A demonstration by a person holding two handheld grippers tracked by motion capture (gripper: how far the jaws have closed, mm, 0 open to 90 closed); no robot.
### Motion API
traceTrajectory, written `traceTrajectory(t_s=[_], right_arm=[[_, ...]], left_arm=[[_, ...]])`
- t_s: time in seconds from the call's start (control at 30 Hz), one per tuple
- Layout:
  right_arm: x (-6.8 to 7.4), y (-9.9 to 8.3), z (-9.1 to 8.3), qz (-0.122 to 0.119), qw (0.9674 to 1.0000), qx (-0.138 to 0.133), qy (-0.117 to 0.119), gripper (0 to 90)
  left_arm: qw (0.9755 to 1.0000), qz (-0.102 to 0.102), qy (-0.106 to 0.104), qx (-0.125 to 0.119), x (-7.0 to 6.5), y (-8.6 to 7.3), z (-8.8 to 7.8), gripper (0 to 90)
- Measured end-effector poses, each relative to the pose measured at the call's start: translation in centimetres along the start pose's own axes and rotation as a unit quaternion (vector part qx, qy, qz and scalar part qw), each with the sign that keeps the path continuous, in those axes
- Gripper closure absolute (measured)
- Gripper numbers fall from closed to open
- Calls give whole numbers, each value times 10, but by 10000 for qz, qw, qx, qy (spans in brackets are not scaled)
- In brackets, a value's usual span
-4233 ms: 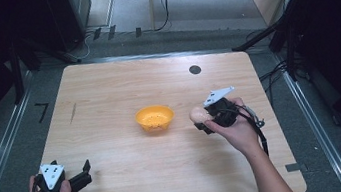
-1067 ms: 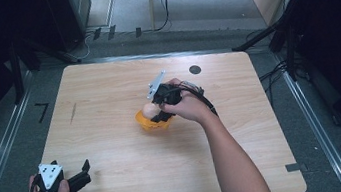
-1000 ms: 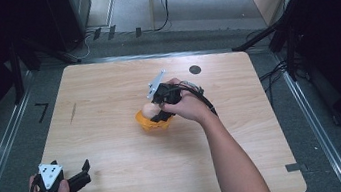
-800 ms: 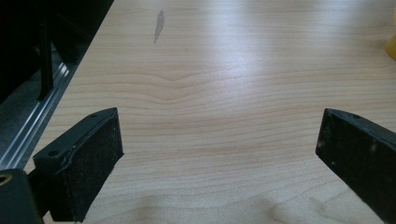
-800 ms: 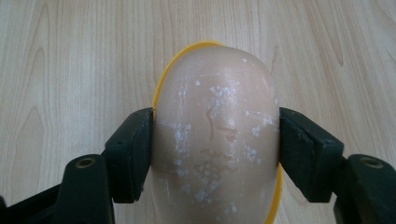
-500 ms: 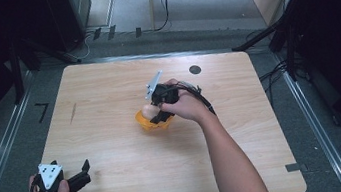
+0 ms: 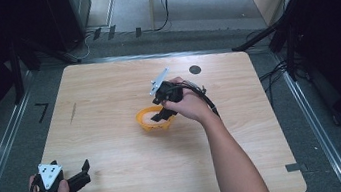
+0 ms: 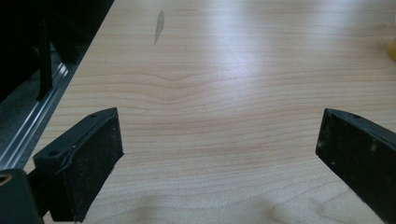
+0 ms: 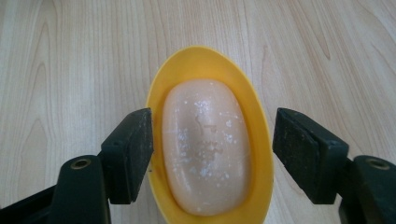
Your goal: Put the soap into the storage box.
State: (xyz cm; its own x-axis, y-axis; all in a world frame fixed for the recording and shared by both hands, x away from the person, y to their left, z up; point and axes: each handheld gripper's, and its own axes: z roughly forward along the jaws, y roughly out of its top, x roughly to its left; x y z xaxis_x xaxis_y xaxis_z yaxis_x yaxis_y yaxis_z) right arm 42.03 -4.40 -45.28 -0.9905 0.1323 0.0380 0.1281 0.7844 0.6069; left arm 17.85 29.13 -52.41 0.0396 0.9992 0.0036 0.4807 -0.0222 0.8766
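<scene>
The table [image 7: 108, 99] is light wood with a visible grain, smooth, with a soft shine. The yellow dish [image 9: 261, 154] looks like glossy plastic. The soap bar [image 9: 205, 144] is pale peach, matt and waxy, with small white specks. The pads [image 9: 135, 149] of the right gripper [image 9: 212, 154] are black, matt, slightly rough. On the left gripper [image 7: 64, 180] sits a grey plate, dull metal.

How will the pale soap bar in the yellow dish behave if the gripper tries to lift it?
The soap bar looks smooth and rounded, so it may slip between flat pads. It seems solid, probably stiff and fairly heavy for its size. It nearly fills the yellow dish, whose rounded shape may rock when pushed.
</scene>
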Motion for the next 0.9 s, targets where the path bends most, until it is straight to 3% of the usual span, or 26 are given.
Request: traceTrajectory(t_s=[0.43, 0.9], right_arm=[[10, -33, -17, 314, 9994, -159, -11, 128], [23, -63, -40, 625, 9976, -237, -187, 30]], left_arm=[[10000, 54, 25, 33, -1, 0, 0, 9], [10000, 57, 33, 26, -1, 0, 0, 9]])
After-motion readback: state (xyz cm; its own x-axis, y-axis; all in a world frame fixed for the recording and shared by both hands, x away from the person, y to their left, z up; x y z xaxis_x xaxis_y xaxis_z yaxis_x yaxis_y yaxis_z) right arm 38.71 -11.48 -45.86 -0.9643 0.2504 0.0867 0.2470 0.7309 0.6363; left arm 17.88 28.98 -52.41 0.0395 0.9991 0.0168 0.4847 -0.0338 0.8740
